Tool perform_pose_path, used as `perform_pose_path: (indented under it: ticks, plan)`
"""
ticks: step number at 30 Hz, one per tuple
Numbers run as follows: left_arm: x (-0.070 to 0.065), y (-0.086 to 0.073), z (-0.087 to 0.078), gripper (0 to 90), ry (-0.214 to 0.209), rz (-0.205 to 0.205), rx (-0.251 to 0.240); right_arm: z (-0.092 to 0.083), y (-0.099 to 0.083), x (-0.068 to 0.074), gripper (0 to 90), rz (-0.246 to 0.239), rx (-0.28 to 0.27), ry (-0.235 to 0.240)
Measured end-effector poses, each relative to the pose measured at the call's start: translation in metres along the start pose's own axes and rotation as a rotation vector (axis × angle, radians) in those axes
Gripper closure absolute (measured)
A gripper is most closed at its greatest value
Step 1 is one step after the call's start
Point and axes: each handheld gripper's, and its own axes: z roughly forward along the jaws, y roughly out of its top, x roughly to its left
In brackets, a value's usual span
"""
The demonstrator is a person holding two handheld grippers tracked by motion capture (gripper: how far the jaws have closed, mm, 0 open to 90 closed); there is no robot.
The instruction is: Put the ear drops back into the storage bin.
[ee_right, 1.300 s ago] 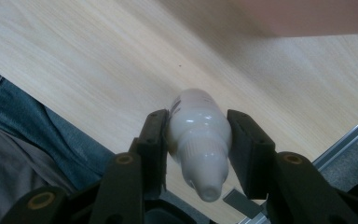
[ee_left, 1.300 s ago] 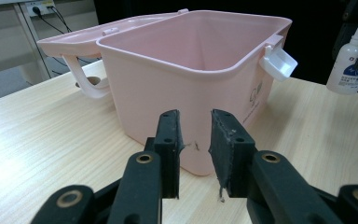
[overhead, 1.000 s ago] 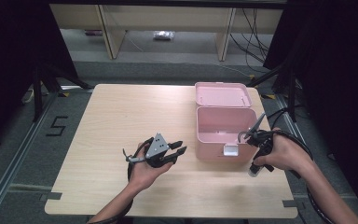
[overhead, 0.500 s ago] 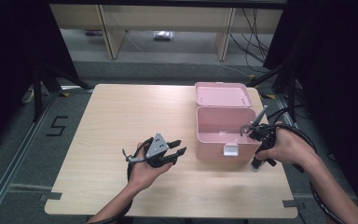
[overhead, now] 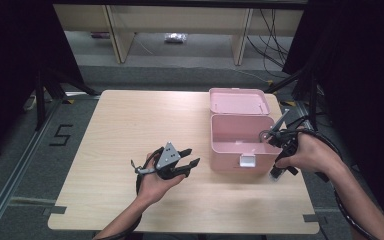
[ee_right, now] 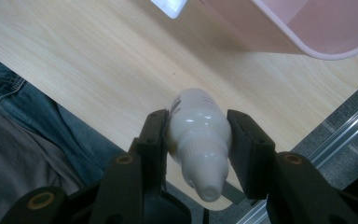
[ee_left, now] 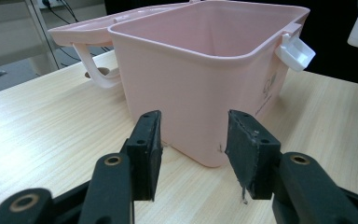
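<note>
A pink box (overhead: 241,142) stands open near the right edge of the worktop (overhead: 110,145), its lid (overhead: 239,101) thrown back flat toward the far edge and a white latch (overhead: 247,161) hanging on the near wall. The box sits between the two hands, just beside the right hand-held gripper (overhead: 274,172) on its left. In the left gripper view the box wall (ee_left: 200,93) rises close in front of the jaws, with the worktop bare between them.

The thing in hand is a small white bottle (ee_right: 198,135), smooth and rounded, with a ribbed collar and a blunt nozzle that points back toward the camera. The right hand-held gripper (ee_right: 196,135) has both pads pressed on the bottle's shoulders, holding it over the near right corner of the worktop, just outside the box's near wall. Below it, past the worktop's edge, lie the person's jeans (ee_right: 37,121).

The left hand-held gripper (overhead: 189,156) lies in the left hand near the middle of the near edge, pointing at the box; its jaws have just been opening, now stand wide apart and hold nothing.

From the high view the bottle is mostly covered by the right hand (overhead: 305,155) and blurred. Its printed label is too small to read, and its base is cut off behind the pads.
</note>
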Motion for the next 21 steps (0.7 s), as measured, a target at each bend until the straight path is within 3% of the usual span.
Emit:
perform_pose_path:
  ticks: [2, 5, 17, 20, 21]
  plan:
    - [0.000, 0.000, 0.000, 54.7, 0.000, -0.001, 0.000, -0.001, 0.001, -0.003, 60.8, -0.032, -0.007, -0.009]
    - [0.000, 0.000, 0.000, 54.7, -0.001, 0.001, 0.001, -0.004, 0.001, -0.002, 60.8, 0.000, -0.005, -0.004]
    - [-0.001, -0.001, 0.000, 54.7, -0.002, -0.001, 0.000, -0.015, 0.005, -0.008, 60.8, 0.007, -0.019, -0.009]
    - [-0.001, -0.001, 0.000, 54.7, -0.002, -0.001, 0.001, -0.017, 0.007, -0.012, 60.8, -0.015, -0.023, -0.014]
    - [-0.001, -0.001, 0.000, 54.7, -0.002, -0.002, 0.000, -0.018, 0.007, -0.011, 60.8, 0.002, -0.027, -0.014]
